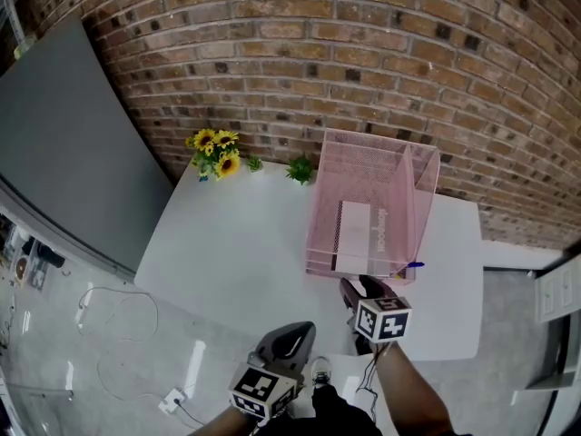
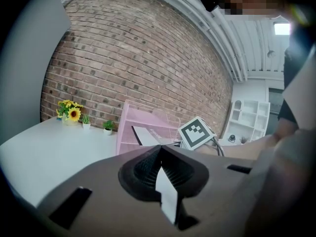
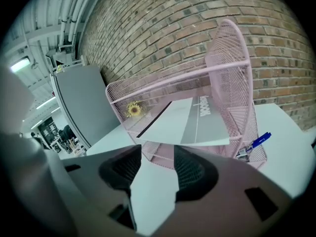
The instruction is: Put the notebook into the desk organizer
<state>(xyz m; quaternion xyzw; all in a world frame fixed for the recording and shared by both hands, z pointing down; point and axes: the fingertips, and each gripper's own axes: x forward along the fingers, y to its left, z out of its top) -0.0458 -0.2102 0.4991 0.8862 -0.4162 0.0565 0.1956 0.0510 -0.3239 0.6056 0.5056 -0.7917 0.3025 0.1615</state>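
Two grippers were at the near side of the white table (image 1: 245,243). The right gripper (image 3: 157,154) had its jaws apart with nothing between them, just in front of the pink mesh desk organizer (image 3: 232,68). The notebook (image 3: 190,120) lay flat inside it, near the open front. The left gripper (image 2: 160,149), further back, had its jaws pressed together and held nothing.

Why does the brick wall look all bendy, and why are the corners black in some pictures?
Left gripper view: the wide lens curves the brick wall and blackens the corners, and the left gripper up close looks a bit soft. Right gripper view: same bend, the pink organizer bows, the corners are dark, and a ceiling light glares. Head view: the wall curves too, but the picture fills its frame.
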